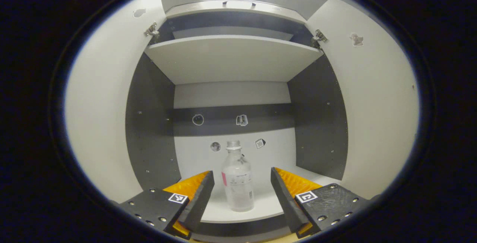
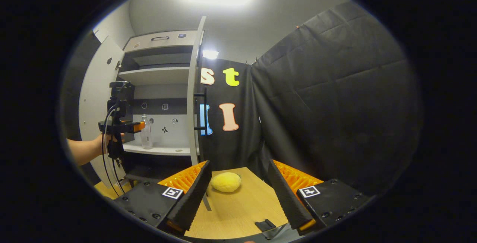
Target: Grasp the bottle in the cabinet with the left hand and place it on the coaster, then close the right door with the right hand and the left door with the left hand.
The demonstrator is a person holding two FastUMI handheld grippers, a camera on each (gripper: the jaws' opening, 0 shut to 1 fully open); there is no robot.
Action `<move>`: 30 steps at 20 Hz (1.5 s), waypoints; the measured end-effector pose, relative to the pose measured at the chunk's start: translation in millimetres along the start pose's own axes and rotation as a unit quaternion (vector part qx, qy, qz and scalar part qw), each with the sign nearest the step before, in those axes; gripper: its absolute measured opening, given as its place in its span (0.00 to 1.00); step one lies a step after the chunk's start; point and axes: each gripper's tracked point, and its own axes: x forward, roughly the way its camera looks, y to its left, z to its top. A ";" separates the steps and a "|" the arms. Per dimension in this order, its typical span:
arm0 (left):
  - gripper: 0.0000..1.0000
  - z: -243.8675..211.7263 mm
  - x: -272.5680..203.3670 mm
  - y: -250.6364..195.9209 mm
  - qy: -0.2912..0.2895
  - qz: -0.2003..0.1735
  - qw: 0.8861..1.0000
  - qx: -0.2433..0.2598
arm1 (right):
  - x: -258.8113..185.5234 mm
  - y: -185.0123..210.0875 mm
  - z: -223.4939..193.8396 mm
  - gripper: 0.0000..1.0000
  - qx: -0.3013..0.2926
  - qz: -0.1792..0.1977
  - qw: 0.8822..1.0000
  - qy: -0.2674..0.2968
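Left gripper (image 1: 242, 187), fingers spread wide, faces upright bottle (image 1: 237, 177) standing dead ahead btwn them on cabinet shelf (image 1: 261, 207), untouched; right gripper (image 2: 238, 194), also spread, idles well apart.

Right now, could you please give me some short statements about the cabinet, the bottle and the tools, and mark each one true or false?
1. The clear plastic bottle stands upright on the white cabinet shelf. True.
2. The left tool is shut on the bottle. False: its fingers are open, apart from the bottle.
3. Both white cabinet doors are closed. False: both stand open.
4. A round yellow object lies on the wooden table. True.
5. The right tool is open and holds nothing. True.
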 end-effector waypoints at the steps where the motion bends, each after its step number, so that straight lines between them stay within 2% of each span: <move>1: 0.89 -8.8 6.9 -1.3 0.010 -0.001 1.000 -0.002 | -0.4 -0.7 -0.2 0.97 -0.004 -0.003 1.000 0.001; 7: 0.89 -44.7 45.8 14.3 0.040 0.030 0.999 -0.019 | -4.6 -16.6 -5.0 0.97 -0.003 -0.037 0.999 0.013; 11: 0.89 -58.8 68.1 15.4 0.056 0.029 0.998 -0.023 | -3.3 -21.2 -11.7 0.97 -0.012 -0.052 0.998 0.025; 12: 0.95 -60.5 71.6 15.1 0.059 0.027 0.998 -0.021 | -2.4 -18.6 -12.2 0.97 -0.016 -0.050 0.998 0.025; 13: 0.92 -62.2 72.4 14.9 0.060 0.025 0.998 -0.020 | -2.6 -15.1 -11.5 0.97 -0.021 -0.047 0.998 0.024; 14: 0.70 -62.0 74.5 14.4 0.059 0.021 0.998 -0.020 | -2.0 -12.0 -12.1 0.97 -0.025 -0.042 0.999 0.023; 15: 0.70 -63.1 72.8 13.9 0.061 0.019 0.998 -0.019 | -1.2 -9.0 -10.9 0.97 -0.030 -0.038 0.999 0.022; 16: 0.77 -61.5 71.2 16.2 0.061 0.022 0.998 -0.017 | -0.9 -7.9 -10.6 0.97 -0.035 -0.035 0.999 0.019; 17: 0.70 -58.9 70.1 16.3 0.057 0.022 0.998 -0.017 | -0.6 -6.7 -8.7 0.97 -0.038 -0.033 0.999 0.016; 24: 0.69 -7.1 14.0 21.3 0.014 0.020 0.999 -0.031 | 6.8 0.7 -9.0 0.97 -0.016 -0.006 1.000 0.010; 30: 0.69 13.2 -31.9 27.8 -0.002 0.028 0.999 -0.029 | 11.8 8.2 -5.5 0.97 -0.012 0.031 0.999 0.000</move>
